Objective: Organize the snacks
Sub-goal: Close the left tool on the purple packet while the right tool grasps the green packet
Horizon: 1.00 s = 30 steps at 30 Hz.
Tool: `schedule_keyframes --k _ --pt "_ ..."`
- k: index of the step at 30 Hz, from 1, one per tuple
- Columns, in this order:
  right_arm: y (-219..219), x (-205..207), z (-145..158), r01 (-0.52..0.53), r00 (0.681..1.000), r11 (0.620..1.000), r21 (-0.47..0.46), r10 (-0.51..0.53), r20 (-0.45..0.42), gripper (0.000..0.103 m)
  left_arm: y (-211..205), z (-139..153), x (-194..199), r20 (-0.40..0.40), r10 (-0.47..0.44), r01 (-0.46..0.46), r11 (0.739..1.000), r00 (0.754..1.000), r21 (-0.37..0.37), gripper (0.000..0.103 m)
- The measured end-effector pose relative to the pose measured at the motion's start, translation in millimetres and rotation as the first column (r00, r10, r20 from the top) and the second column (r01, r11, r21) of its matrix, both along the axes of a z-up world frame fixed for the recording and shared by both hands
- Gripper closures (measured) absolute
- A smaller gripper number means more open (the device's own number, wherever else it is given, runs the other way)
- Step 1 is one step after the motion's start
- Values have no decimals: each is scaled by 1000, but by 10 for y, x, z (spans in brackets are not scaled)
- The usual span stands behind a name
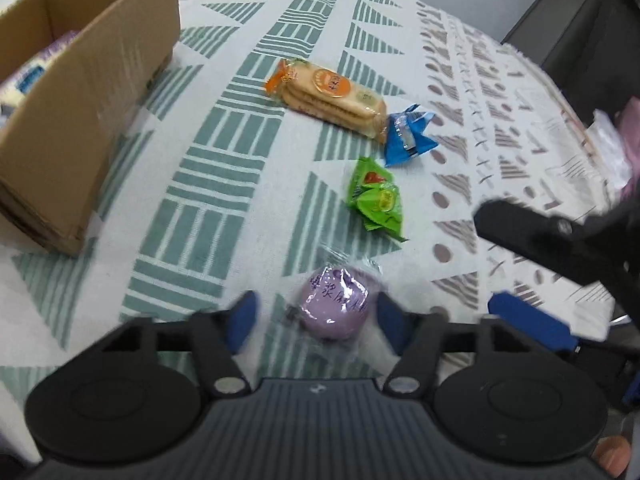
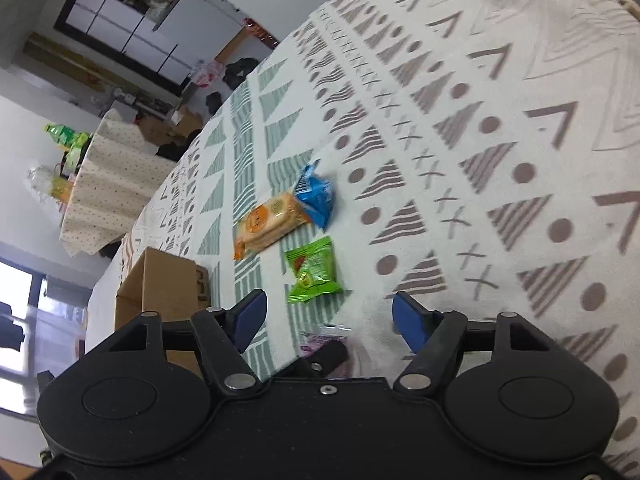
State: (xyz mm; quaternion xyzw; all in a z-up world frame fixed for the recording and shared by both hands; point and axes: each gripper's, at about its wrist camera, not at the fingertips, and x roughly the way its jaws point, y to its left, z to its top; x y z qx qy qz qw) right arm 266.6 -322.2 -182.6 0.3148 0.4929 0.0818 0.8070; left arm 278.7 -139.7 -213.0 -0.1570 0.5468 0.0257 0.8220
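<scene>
Both jaws wide, empty; left gripper (image 1: 314,320) straddles round purple pastry (image 1: 334,308) w/ crinkly clear wrap.

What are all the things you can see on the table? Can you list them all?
Box: 1, brown cardboard, open, far left; pale packets inside.
Cracker pack: 1, orange and tan, middle of cloth.
Blue packet: 1, blue, touching the cracker pack's end.
Green packet: 1, green, nearer than the blue one.
Purple snack: 1, purple in clear wrap, between the left gripper's fingers.
Tablecloth: 1, white with green and brown shapes.
Left gripper: black, blue pads, open.
Right gripper: black, blue pads, open, empty.
</scene>
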Motion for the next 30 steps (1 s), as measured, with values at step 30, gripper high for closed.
schedule_keyframes --k 30 --pt "680 485 -231 -149 987 967 -205 157 21 58 660 172 208 30 154 -152 987 988 -55 72"
